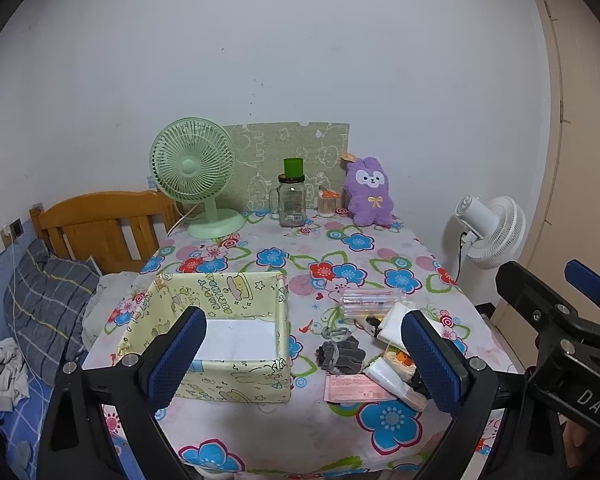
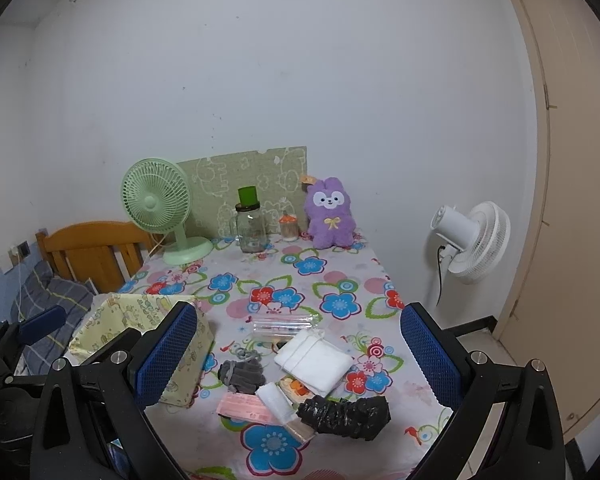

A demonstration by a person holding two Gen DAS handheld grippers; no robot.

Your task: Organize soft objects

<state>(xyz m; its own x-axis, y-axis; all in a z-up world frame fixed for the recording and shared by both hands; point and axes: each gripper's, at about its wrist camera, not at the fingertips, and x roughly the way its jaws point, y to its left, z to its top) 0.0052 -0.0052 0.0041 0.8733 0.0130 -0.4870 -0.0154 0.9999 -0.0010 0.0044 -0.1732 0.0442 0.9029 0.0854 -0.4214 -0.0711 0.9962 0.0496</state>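
Observation:
A yellow patterned fabric box [image 1: 220, 388] [image 2: 112, 328] stands open and empty on the flowered table, left of a heap of small items. The heap holds a grey glove [image 1: 342, 356] [image 2: 242, 374], a folded white cloth [image 2: 314, 360] [image 1: 394, 320], a rolled black plastic bag [image 2: 346, 416], a pink packet [image 1: 354, 392] [image 2: 244, 406] and a clear pen case [image 1: 366, 300] [image 2: 284, 326]. A purple plush rabbit [image 1: 370, 192] [image 2: 331, 213] sits at the table's back. My left gripper [image 1: 300, 354] hovers open above the box and heap. My right gripper [image 2: 300, 356] is open over the heap.
At the back stand a green desk fan [image 1: 198, 176] [image 2: 160, 210], a glass jar with green lid [image 1: 292, 200] [image 2: 252, 224] and a cotton-swab pot [image 1: 327, 204]. A wooden headboard [image 1: 100, 228] and bed lie left. A white floor fan [image 1: 492, 232] [image 2: 474, 240] stands right, near a door.

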